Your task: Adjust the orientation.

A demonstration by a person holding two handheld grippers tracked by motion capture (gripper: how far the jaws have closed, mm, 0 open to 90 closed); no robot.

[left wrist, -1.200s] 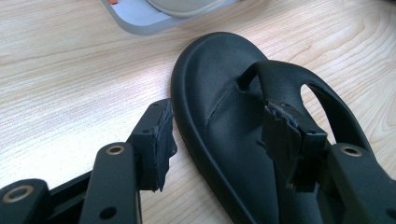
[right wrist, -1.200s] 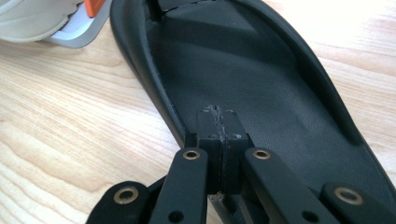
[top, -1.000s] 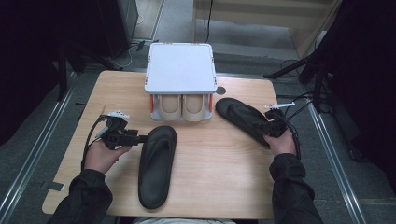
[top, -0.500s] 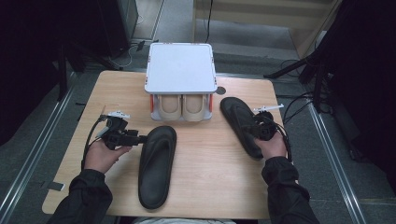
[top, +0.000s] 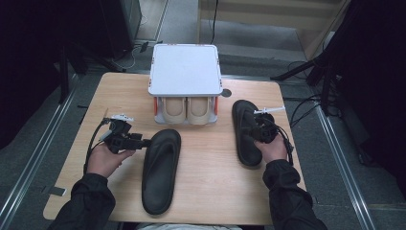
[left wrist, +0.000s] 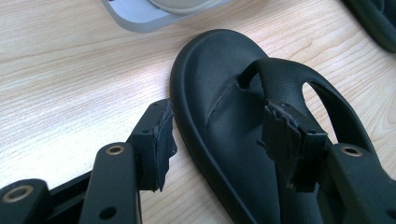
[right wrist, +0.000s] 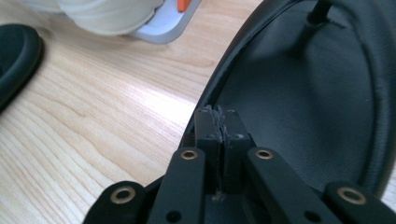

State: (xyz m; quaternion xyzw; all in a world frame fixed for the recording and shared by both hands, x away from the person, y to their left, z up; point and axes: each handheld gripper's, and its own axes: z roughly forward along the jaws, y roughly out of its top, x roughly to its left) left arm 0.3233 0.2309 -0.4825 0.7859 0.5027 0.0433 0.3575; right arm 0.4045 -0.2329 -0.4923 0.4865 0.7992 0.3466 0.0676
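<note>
Two black flip-flop sandals are lying on the wooden table [top: 206, 172], each matte, with a raised rim around the footbed and a Y-shaped toe strap. The left sandal [top: 160, 170] is sitting at about 7 o'clock from table centre, toe pointing toward 12 o'clock, flat on the wood. The right sandal [top: 246, 132] is lying at about 3 o'clock, well apart from the first, toe also toward 12. At 12 o'clock a grey-topped shoe rack [top: 186, 69] with orange corner posts is holding a beige pair of shoes [top: 186, 109] underneath its shelf. The left gripper [top: 143, 142] is resting just beside the left sandal's outer edge, at its 9 o'clock. The left gripper view is showing what the high view is not: the jaws are standing wide apart, straddling the sandal's rim [left wrist: 187, 126], one pad on the bare wood side and one over the footbed near the strap [left wrist: 280, 84], neither pad pressing the rubber. The right gripper [top: 258, 130] is sitting over the right sandal's middle. The right gripper view is resolving the grip: the jaws are pressed together, clamped on the sandal's raised edge [right wrist: 219, 93], with the rack's grey base [right wrist: 163, 28] at that view's 11 o'clock.
</note>
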